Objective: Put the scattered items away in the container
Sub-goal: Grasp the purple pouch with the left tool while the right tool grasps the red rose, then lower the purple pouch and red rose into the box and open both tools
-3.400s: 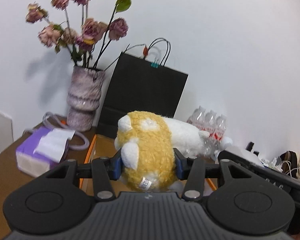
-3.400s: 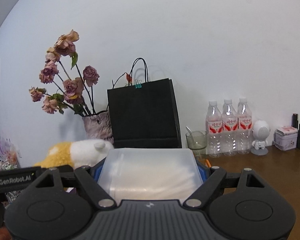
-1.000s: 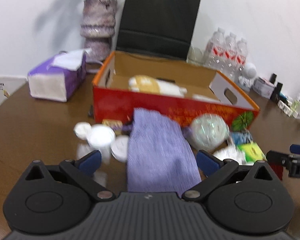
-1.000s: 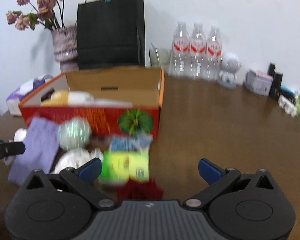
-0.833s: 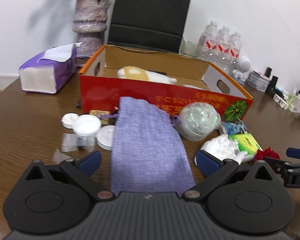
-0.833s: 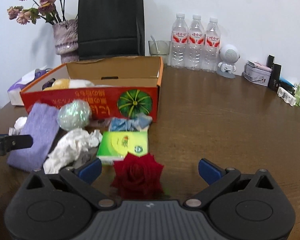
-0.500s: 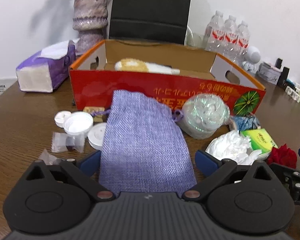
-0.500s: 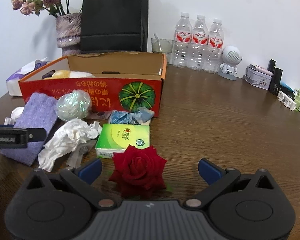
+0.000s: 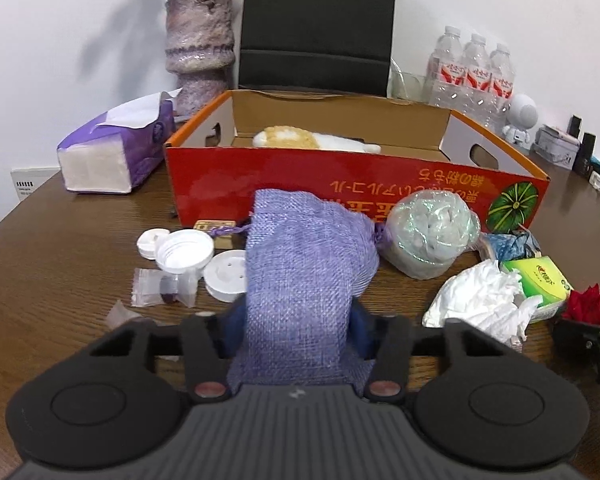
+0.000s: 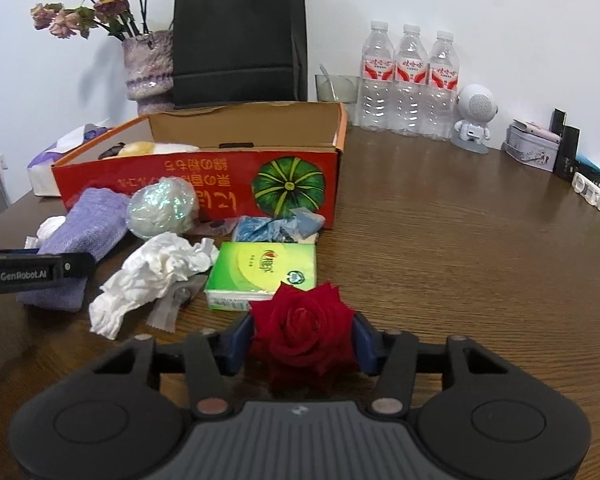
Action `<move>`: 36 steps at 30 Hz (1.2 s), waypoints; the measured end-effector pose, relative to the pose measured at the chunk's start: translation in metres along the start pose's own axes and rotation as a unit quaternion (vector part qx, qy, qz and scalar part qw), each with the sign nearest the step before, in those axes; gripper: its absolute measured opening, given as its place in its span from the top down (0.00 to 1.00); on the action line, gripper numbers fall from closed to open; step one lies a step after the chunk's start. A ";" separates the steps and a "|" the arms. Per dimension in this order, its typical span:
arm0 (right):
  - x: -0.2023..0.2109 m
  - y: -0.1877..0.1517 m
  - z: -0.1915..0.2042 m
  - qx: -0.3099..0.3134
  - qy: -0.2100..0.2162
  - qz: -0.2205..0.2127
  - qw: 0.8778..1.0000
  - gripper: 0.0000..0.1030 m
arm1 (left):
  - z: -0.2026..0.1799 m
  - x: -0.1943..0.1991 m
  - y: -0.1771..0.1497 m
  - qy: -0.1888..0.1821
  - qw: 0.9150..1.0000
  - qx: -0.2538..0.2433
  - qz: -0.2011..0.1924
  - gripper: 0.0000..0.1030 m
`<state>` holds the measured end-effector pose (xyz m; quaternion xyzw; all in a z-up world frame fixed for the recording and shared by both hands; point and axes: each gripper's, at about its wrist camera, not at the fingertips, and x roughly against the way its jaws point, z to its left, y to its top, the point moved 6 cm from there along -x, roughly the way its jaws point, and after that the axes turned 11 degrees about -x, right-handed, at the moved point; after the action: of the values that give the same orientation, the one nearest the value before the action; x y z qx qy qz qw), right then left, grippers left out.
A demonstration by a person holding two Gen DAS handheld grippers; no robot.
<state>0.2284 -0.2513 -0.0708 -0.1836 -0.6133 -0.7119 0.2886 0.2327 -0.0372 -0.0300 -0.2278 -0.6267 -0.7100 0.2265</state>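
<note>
Both my tools grip scattered items in front of the red cardboard box [image 9: 340,192].

My left tool [image 9: 296,316] is closed on the near end of a purple cloth pouch [image 9: 304,264], which lies lengthwise toward the box. My right tool [image 10: 302,338] is closed around a red rose [image 10: 302,330], pinched from both sides. Both sit low on the tabletop [image 10: 460,240], gripped for lifting, I judge. A plush toy [image 9: 300,139] lies inside the box; tissues [image 10: 156,268], a green packet [image 10: 264,268] and white lids [image 9: 186,250] remain outside.
</note>
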 end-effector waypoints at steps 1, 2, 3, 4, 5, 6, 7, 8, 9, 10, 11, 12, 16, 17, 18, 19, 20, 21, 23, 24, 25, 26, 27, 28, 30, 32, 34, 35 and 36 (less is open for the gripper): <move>0.001 0.000 0.001 0.000 0.001 -0.001 1.000 0.54 | 0.001 0.001 -0.001 0.000 1.000 0.003 -0.001 0.64; 0.002 0.000 0.001 0.000 0.003 -0.003 1.000 0.54 | 0.002 0.002 -0.001 0.000 1.000 0.005 -0.002 0.69; 0.004 -0.001 0.001 -0.002 0.005 -0.005 1.000 0.55 | 0.003 0.004 -0.002 -0.002 1.000 0.007 -0.003 0.72; 0.005 -0.001 0.000 -0.003 0.006 -0.007 1.000 0.55 | 0.003 0.005 -0.003 -0.005 1.000 0.010 -0.004 0.77; 0.006 -0.001 0.000 -0.004 0.006 -0.009 1.000 0.55 | 0.004 0.007 -0.004 -0.010 1.000 0.013 -0.006 0.80; 0.007 -0.001 0.000 -0.005 0.006 -0.011 1.000 0.55 | 0.004 0.009 -0.004 -0.013 1.000 0.014 -0.009 0.81; 0.008 -0.001 0.000 -0.006 0.007 -0.012 1.000 0.55 | 0.005 0.012 -0.005 -0.015 1.000 0.014 -0.013 0.82; 0.010 -0.002 0.000 -0.007 0.006 -0.014 1.000 0.55 | 0.005 0.015 -0.005 -0.016 1.000 0.014 -0.017 0.83; 0.011 -0.002 0.000 -0.007 0.006 -0.015 1.000 0.55 | 0.005 0.017 -0.005 -0.018 1.000 0.012 -0.021 0.84; 0.012 -0.003 0.000 -0.006 0.006 -0.017 1.000 0.55 | 0.006 0.021 -0.005 -0.020 0.999 0.010 -0.026 0.84; 0.014 -0.003 0.000 -0.006 0.005 -0.020 1.000 0.56 | 0.006 0.024 -0.004 -0.020 0.999 0.008 -0.032 0.84; 0.016 -0.004 0.001 -0.004 0.005 -0.025 1.000 0.56 | 0.007 0.028 -0.003 -0.020 0.999 0.006 -0.038 0.84; 0.025 -0.004 0.003 -0.005 0.007 -0.036 0.999 0.56 | 0.013 0.041 0.000 -0.022 0.998 0.006 -0.059 0.84; 0.027 -0.003 0.003 -0.009 0.009 -0.038 0.999 0.56 | 0.015 0.045 0.001 -0.024 0.998 0.008 -0.063 0.84; 0.029 -0.002 0.003 -0.011 0.011 -0.040 0.999 0.56 | 0.016 0.048 0.002 -0.026 0.997 0.009 -0.067 0.84; 0.032 -0.001 0.004 -0.013 0.013 -0.044 0.999 0.56 | 0.017 0.052 0.003 -0.029 0.997 0.010 -0.071 0.84; 0.034 0.000 0.005 -0.013 0.014 -0.048 0.999 0.56 | 0.018 0.055 0.004 -0.031 0.997 0.012 -0.075 0.84; 0.036 0.002 0.007 -0.013 0.016 -0.051 0.998 0.56 | 0.019 0.058 0.005 -0.035 0.996 0.014 -0.079 0.84; 0.040 0.007 0.009 -0.012 0.020 -0.058 0.998 0.56 | 0.021 0.065 0.008 -0.042 0.995 0.018 -0.087 0.84; 0.042 0.010 0.011 -0.013 0.022 -0.061 0.998 0.56 | 0.021 0.068 0.009 -0.046 0.995 0.020 -0.092 0.84; 0.043 0.014 0.014 -0.013 0.025 -0.065 0.997 0.56 | 0.022 0.071 0.011 -0.051 0.994 0.022 -0.097 0.84; 0.045 0.018 0.016 -0.013 0.028 -0.070 0.997 0.56 | 0.022 0.075 0.014 -0.055 0.993 0.022 -0.103 0.84; 0.046 0.024 0.019 -0.011 0.031 -0.075 0.997 0.56 | 0.022 0.077 0.017 -0.059 0.992 0.022 -0.109 0.84; 0.046 0.029 0.022 -0.010 0.033 -0.079 0.996 0.56 | 0.023 0.079 0.022 -0.062 0.991 0.022 -0.114 0.84; 0.044 0.042 0.027 -0.009 0.035 -0.087 0.996 0.56 | 0.023 0.081 0.031 -0.070 0.990 0.022 -0.123 0.84; 0.040 0.056 0.034 -0.009 0.039 -0.094 0.995 0.56 | 0.024 0.081 0.040 -0.082 0.988 0.027 -0.130 0.84; 0.035 0.071 0.041 -0.009 0.043 -0.100 0.994 0.56 | 0.025 0.080 0.050 -0.093 0.986 0.032 -0.137 0.84; 0.032 0.077 0.044 -0.008 0.046 -0.102 0.994 0.56 | 0.025 0.078 0.055 -0.097 0.985 0.032 -0.139 0.84; 0.029 0.085 0.048 -0.006 0.049 -0.103 0.993 0.56 | 0.025 0.076 0.060 -0.099 0.984 0.032 -0.141 0.84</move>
<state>0.2557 -0.2170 0.0205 -0.0864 -0.6096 -0.7499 0.2420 0.2102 -0.0221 0.0660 -0.1992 -0.6942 -0.6883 0.0679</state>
